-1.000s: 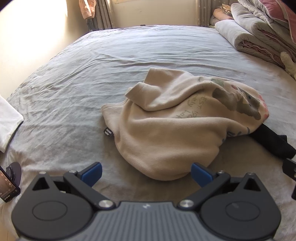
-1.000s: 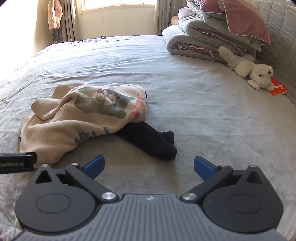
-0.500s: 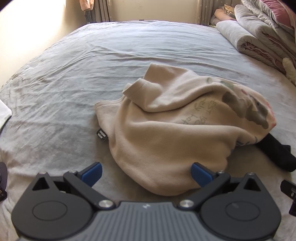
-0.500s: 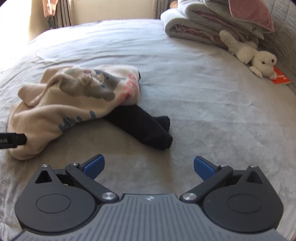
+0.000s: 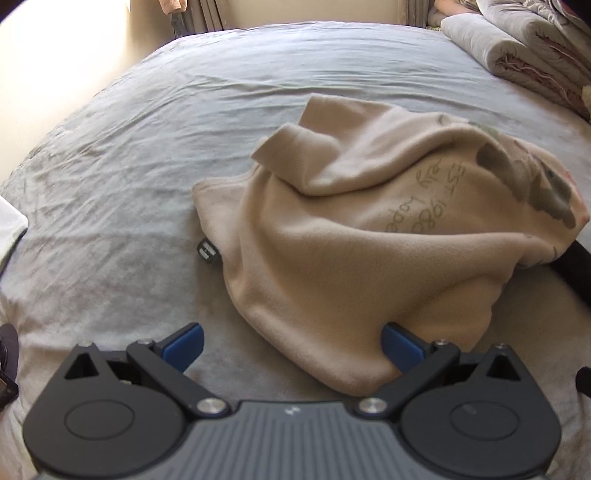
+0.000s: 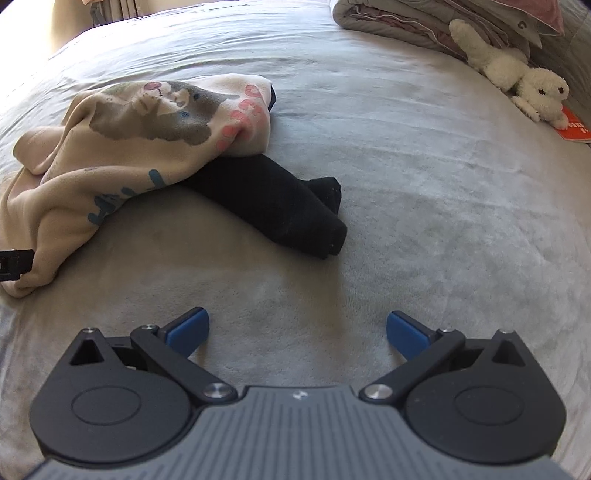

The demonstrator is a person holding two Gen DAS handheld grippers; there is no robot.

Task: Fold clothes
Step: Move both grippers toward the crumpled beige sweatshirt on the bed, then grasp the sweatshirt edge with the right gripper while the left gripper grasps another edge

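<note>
A crumpled beige sweatshirt (image 5: 369, 236) with a cartoon print lies on the grey bed; the right wrist view shows the same sweatshirt (image 6: 122, 147) at the left. A black garment (image 6: 273, 206) pokes out from under its right side. My left gripper (image 5: 291, 343) is open, its jaws wide, with the sweatshirt's near hem lying between them and against the right fingertip (image 5: 399, 345). My right gripper (image 6: 297, 332) is open over bare sheet, a short way in front of the black garment. The left gripper's tip (image 6: 14, 264) shows at the sweatshirt's near edge.
Folded quilts (image 5: 524, 48) are stacked at the head of the bed. A white plush toy (image 6: 517, 70) and an orange booklet (image 6: 576, 127) lie at the right. Something white (image 5: 11, 229) sits at the bed's left edge. Curtains (image 5: 195, 14) hang behind.
Both grippers have moved forward and lower toward the bed. The sweatshirt's near hem now lies between the left gripper's jaws. The black garment is closer to the right gripper.
</note>
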